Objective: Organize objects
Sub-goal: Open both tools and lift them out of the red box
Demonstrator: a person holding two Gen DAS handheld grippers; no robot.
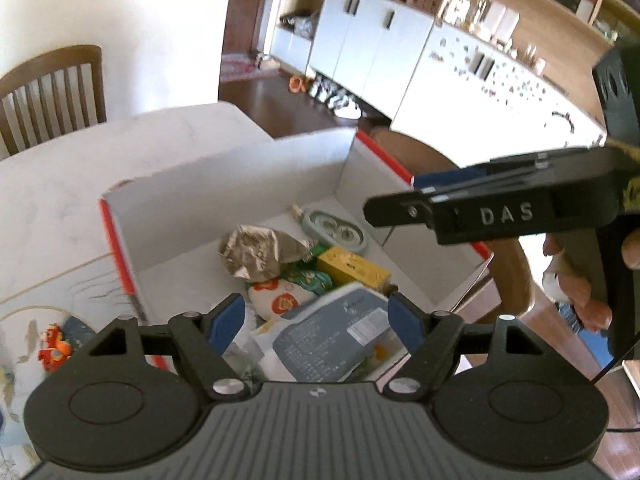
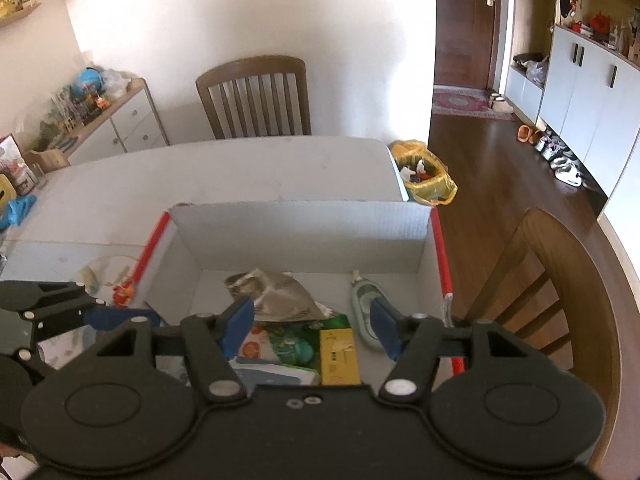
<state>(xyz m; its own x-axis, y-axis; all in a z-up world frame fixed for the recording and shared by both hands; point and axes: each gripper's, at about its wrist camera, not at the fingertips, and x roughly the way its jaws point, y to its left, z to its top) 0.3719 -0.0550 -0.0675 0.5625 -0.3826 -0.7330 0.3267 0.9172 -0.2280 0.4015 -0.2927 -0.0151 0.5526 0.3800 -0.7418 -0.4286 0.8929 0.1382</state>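
Note:
A white cardboard box with red edges (image 1: pixel 224 168) (image 2: pixel 300 224) stands open on the table. Inside lie a silver foil bag (image 1: pixel 260 254) (image 2: pixel 276 292), a yellow carton (image 1: pixel 354 266) (image 2: pixel 338 356), a pale green case (image 1: pixel 340 230) (image 2: pixel 364 304), a white packet with orange and green print (image 1: pixel 280 296) (image 2: pixel 280 344) and a grey-blue flat pack (image 1: pixel 332 338) (image 2: pixel 268 374). My left gripper (image 1: pixel 316 320) is open and empty above the grey-blue pack. My right gripper (image 2: pixel 312 330) is open and empty above the box; it also shows from the side in the left wrist view (image 1: pixel 480 208).
The box sits on a white table (image 2: pixel 240 172). A small orange toy (image 1: pixel 54 350) (image 2: pixel 124 292) lies on the table left of the box. Wooden chairs stand at the far side (image 2: pixel 256 96) and the right (image 2: pixel 560 280). A yellow bag (image 2: pixel 426 176) is on the floor.

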